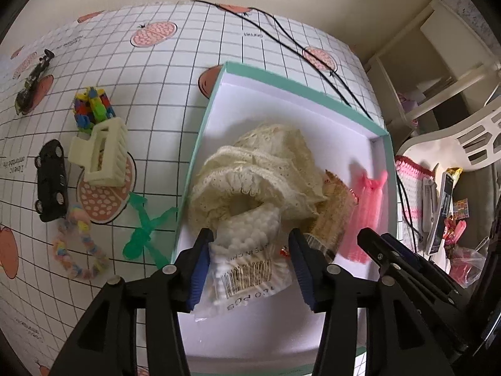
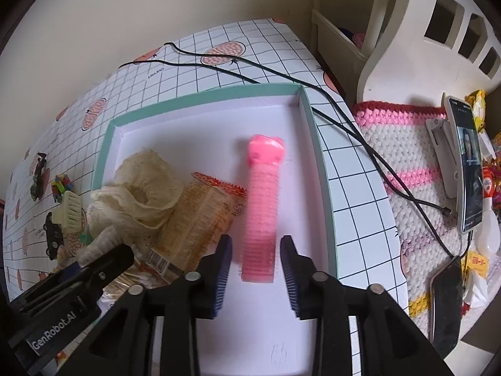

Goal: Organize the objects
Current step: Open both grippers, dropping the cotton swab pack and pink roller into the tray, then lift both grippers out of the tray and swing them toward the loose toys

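1. The left gripper (image 1: 250,247) stands with its jaws parted around a bag of cotton swabs (image 1: 247,269); the pads flank the bag but do not visibly press it, so I judge it released.
2. The right gripper (image 2: 256,263) is likewise spread, its pads either side of the near end of a pink hair roller (image 2: 261,206), with a gap showing on both sides (no grasp evident).
3. Both items lie inside the teal-edged box (image 2: 322,188), which serves as the collection point. Also in the box: a cream lace scrunchie (image 1: 260,169) and an orange-printed packet (image 2: 200,216), crowded toward its left half. The roller lies apart on the bare floor of the box.
4. Items not yet collected rest on the gridded tablecloth (image 1: 175,62) left of the box: a cream claw clip (image 1: 103,153), a black toy car (image 1: 51,180), a multicoloured block toy (image 1: 92,106), a green bow (image 1: 145,228) and a pastel bead bracelet (image 1: 75,250).
5. Judgement: deposit appears complete for both hands; the left-side items are the likely remainder.
6. Risk: black cables (image 2: 344,119) cross the box's far right corner and could snag.
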Action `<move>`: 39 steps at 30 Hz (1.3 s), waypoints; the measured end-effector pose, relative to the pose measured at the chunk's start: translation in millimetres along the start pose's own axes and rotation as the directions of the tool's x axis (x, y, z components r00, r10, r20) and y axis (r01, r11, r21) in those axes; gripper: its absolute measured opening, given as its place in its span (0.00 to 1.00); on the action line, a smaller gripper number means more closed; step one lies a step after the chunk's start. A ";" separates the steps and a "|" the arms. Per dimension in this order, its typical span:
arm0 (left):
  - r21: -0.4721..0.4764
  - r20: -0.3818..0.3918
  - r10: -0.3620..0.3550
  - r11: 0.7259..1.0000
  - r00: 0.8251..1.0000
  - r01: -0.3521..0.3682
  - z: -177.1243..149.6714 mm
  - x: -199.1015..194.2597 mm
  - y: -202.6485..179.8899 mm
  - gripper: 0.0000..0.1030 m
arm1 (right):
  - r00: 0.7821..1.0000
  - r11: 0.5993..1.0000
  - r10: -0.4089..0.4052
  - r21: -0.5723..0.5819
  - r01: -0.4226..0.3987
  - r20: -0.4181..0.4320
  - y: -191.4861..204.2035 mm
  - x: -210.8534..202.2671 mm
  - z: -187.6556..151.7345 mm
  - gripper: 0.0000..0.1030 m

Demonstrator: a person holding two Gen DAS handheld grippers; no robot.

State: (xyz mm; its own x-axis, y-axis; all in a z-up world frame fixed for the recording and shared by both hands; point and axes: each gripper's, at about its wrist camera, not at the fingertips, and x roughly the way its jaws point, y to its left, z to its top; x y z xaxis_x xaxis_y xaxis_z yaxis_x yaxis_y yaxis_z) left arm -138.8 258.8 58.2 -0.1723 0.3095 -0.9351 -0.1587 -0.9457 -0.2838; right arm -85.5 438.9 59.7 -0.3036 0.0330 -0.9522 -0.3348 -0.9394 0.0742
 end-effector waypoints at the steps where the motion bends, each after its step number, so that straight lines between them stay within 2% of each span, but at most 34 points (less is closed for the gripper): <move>1: -0.001 0.007 -0.001 1.000 1.000 0.001 0.3 -4.0 0.5 0.50 | 1.000 1.000 0.001 -0.001 -0.001 0.007 0.9 -2.8 0.9 0.36; 8: 0.005 0.069 0.006 1.000 0.998 -0.006 3.5 -24.5 -2.3 0.50 | 0.998 1.000 0.014 -0.009 -0.014 0.058 8.0 -20.6 6.9 0.36; 11: -0.004 0.096 0.009 1.000 0.995 -0.009 5.4 -30.5 -1.3 0.57 | 0.997 1.000 0.020 -0.013 -0.019 0.072 9.1 -25.0 7.1 0.36; 17: -0.031 0.105 0.053 0.998 0.993 -0.050 7.4 -33.3 8.2 0.58 | 0.998 1.000 0.014 -0.023 -0.013 0.069 10.2 -24.5 8.3 0.37; 21: -0.053 0.110 0.088 0.995 0.990 -0.082 9.4 -32.1 13.1 0.62 | 0.998 0.999 0.015 -0.032 -0.013 0.068 11.1 -24.5 8.3 0.44; 25: -0.069 0.122 0.121 0.991 0.985 -0.113 9.2 -33.3 17.8 0.73 | 0.997 0.999 0.019 -0.036 -0.017 0.075 11.8 -24.6 7.8 0.60; 30: -0.085 0.144 0.154 0.986 0.978 -0.143 9.5 -35.5 23.1 0.75 | 0.996 0.999 0.019 -0.048 -0.014 0.084 13.5 -26.2 7.4 0.68; 32: -0.092 0.148 0.165 0.984 0.975 -0.152 9.6 -36.1 25.6 0.81 | 0.996 0.999 0.016 -0.051 -0.012 0.086 14.3 -26.2 7.2 0.71; 33: -0.099 0.153 0.171 0.983 0.973 -0.157 9.5 -36.3 27.2 0.89 | 0.996 0.999 0.014 -0.052 -0.010 0.088 14.4 -26.1 7.2 0.72; 39: -0.131 0.173 0.187 0.977 0.967 -0.166 9.9 -40.2 34.0 0.90 | 0.995 0.999 0.007 -0.049 -0.002 0.098 14.2 -26.9 7.0 0.78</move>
State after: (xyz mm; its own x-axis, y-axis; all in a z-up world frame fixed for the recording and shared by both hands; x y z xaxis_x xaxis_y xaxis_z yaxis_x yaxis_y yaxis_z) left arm -146.9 215.2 88.3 -0.3642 0.1393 -0.9208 0.0013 -0.9887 -0.1500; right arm -88.4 427.1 88.4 -0.3923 0.0600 -0.9179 -0.2898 -0.9551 0.0614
